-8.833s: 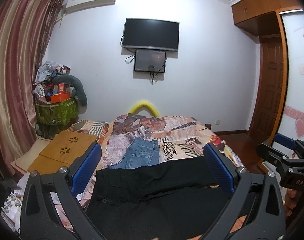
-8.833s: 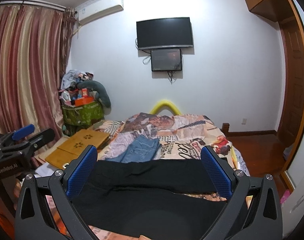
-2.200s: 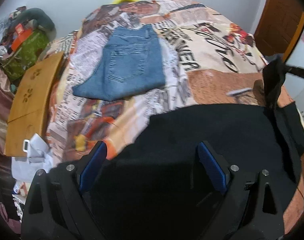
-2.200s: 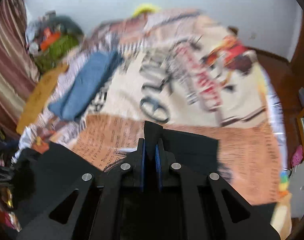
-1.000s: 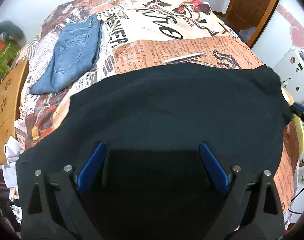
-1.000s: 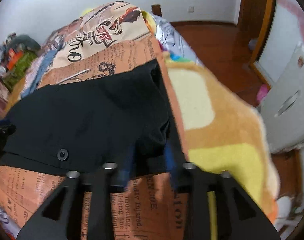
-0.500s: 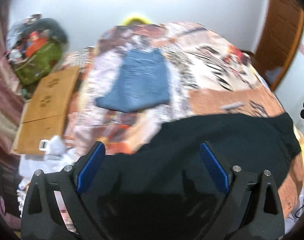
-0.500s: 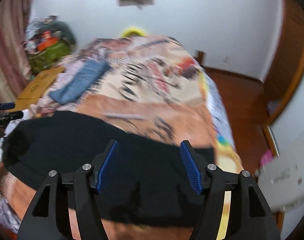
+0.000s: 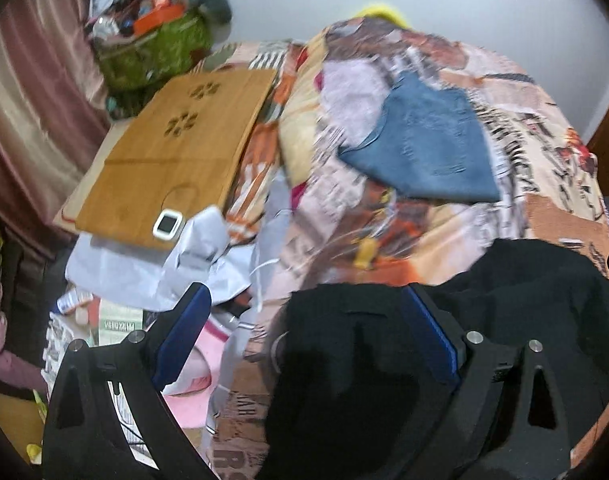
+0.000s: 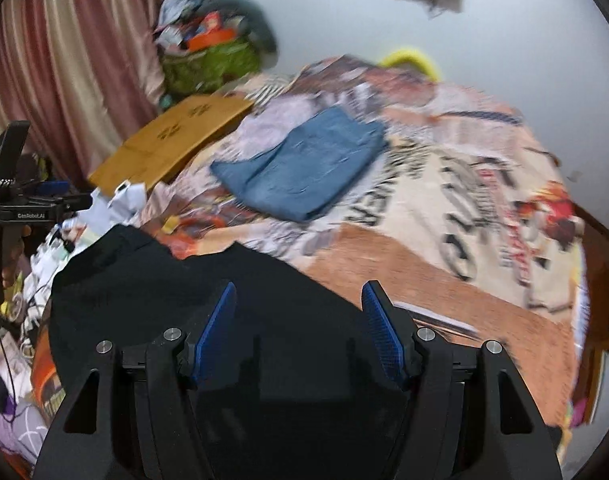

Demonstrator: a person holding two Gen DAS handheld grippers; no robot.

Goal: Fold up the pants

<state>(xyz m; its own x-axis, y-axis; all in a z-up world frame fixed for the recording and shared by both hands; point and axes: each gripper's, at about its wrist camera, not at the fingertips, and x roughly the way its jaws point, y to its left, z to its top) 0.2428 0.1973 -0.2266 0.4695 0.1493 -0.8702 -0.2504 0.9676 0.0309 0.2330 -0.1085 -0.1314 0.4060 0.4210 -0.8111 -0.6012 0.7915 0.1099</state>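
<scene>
The black pants (image 9: 524, 300) lie in a folded heap on the near end of the printed bedspread (image 9: 544, 128). My left gripper (image 9: 304, 316) is open and empty just above their left end. In the right wrist view the pants (image 10: 152, 280) spread across the near bed. My right gripper (image 10: 298, 320) is open and empty over their middle. The left gripper (image 10: 28, 208) shows at the left edge of that view.
Folded blue jeans (image 9: 428, 148) (image 10: 304, 168) lie further up the bed. A wooden lap desk (image 9: 176, 148) with a small white device (image 9: 167, 224) sits left of the bed. A cluttered green basket (image 9: 152, 48), curtain (image 10: 56, 60) and floor litter (image 9: 144, 272) lie left.
Both grippers swung left towards the bed's left side. The right gripper's jaws opened wider. The pants' left end now lies under the left gripper.
</scene>
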